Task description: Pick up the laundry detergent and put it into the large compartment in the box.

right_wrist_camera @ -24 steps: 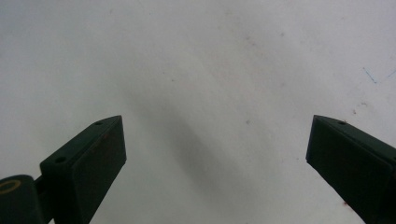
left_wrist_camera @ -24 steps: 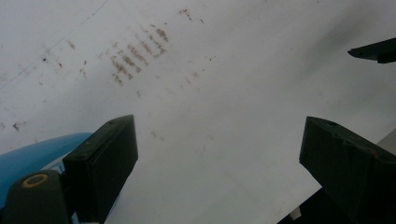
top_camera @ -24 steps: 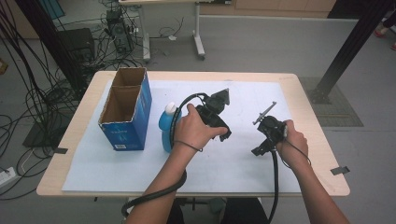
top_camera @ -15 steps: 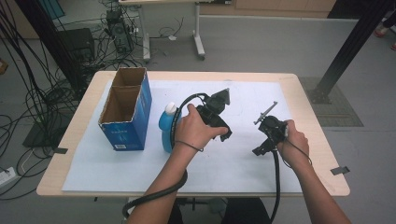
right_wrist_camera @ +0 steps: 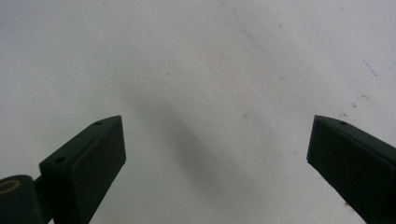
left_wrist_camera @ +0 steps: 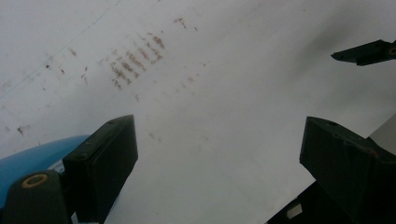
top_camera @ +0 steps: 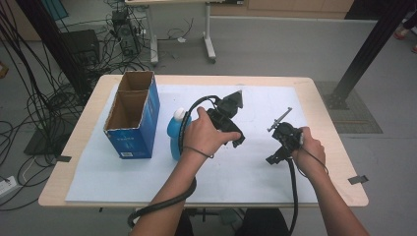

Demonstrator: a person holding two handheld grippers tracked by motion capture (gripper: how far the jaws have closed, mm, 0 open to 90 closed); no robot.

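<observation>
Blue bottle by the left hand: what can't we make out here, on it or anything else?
- Blue bottle: high view, the left hand and cable cover its right side; label unreadable.
- Same bottle, left gripper view: just a blue sliver, cut off by the frame's left edge and one of the fingers.
- Cardboard box: print on its blue side is too small; compartment floors lie in shadow.
- Right gripper: fingers cut off by the bottom edge.

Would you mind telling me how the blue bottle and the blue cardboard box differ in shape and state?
The blue bottle is rounded and closed with a white cap; the blue cardboard box is rectangular, open-topped and split into two compartments. The bottle is shorter and narrower than the box. Both are blue and stand upright, side by side on the white table cover.
</observation>
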